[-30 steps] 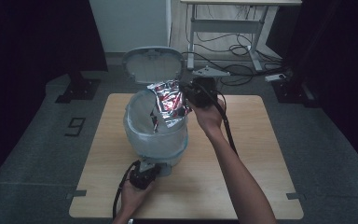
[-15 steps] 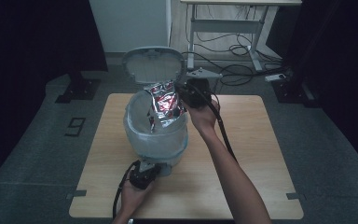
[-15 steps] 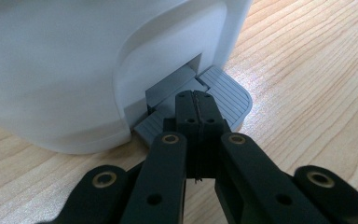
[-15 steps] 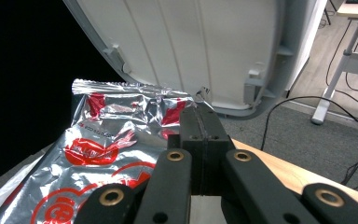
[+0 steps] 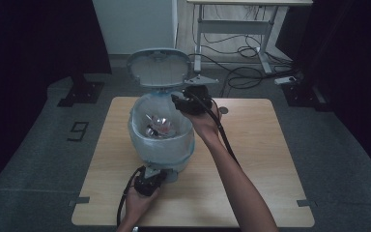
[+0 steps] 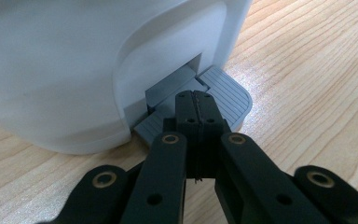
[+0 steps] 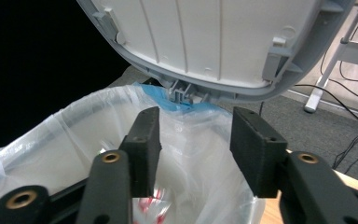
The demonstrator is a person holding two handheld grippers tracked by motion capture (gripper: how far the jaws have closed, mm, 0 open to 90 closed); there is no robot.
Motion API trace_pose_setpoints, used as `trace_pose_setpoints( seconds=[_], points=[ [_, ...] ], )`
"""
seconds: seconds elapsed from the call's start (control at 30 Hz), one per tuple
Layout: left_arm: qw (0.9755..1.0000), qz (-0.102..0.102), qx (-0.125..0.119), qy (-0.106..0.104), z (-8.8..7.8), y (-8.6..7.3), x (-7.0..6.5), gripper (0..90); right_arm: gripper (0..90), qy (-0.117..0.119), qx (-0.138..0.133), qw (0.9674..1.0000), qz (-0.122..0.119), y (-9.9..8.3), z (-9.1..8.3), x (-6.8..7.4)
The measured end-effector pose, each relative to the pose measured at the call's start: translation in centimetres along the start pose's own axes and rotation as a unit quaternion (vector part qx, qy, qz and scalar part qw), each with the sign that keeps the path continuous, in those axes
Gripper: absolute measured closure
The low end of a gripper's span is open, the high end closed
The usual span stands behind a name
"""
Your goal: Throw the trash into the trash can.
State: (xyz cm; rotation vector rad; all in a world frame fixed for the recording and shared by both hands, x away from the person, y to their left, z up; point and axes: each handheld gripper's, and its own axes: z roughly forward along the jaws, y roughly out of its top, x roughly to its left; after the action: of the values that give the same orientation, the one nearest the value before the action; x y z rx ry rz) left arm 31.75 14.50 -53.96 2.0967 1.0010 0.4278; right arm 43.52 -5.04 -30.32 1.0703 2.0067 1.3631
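A pale grey pedal bin point(image 5: 160, 147) lined with a clear bag stands on the wooden table point(image 5: 261, 159), its lid point(image 5: 159, 68) tipped up and back. A shiny crumpled wrapper point(image 5: 157, 126) lies inside the bin. My right gripper point(image 5: 177, 100) hovers over the bin's far right rim. Its jaws have just been opening, and in the right gripper view they point(image 7: 196, 140) stand apart with nothing between them, above the bag point(image 7: 70, 128) and the wrapper point(image 7: 144, 205). My left gripper point(image 5: 150, 178) is shut, its tips point(image 6: 196, 99) resting on the grey pedal point(image 6: 226, 92) at the bin's foot.
A small round disc point(image 5: 223, 110) lies on the table right of the bin. Behind the table stand a white desk frame point(image 5: 200, 29) and loose cables point(image 5: 251, 72) on the floor. A "9" mark point(image 5: 78, 129) is on the floor at left.
The right gripper moved left and down over the bin and let go of the shiny wrapper, which dropped from the rim into the bag. The left gripper stayed on the pedal.
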Motion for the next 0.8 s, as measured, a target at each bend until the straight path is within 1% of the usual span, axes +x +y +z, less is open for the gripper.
trace_pose_setpoints(
  seconds=[0.1, 0.3, 0.6, 0.8],
  points=[
    [1.0, 0.0, 0.0, 0.0, 0.0, 0.0, 0.0, 90.0, 48.6, -0.011, 0.0, 0.9999, -0.007, -0.3, -0.2, 0.1],
    [1.0, 0.0, 0.0, 0.001, 0.0, 0.0, 0.0, 90.0, 48.5, -0.012, 0.0, 0.9999, -0.008, -0.7, -1.2, -0.7],
    [1.0, 0.001, 0.002, 0.001, 0.0, 0.0, 0.0, 90.0, 47.9, 0.007, -0.001, 1.0, -0.003, -2.3, -3.0, -1.9],
    [1.0, -0.003, 0.001, 0.0, 0.0, 0.0, 0.0, 90.0, 47.6, 0.016, -0.01, 0.9998, 0.007, -3.8, -4.9, -3.2]
  ],
)
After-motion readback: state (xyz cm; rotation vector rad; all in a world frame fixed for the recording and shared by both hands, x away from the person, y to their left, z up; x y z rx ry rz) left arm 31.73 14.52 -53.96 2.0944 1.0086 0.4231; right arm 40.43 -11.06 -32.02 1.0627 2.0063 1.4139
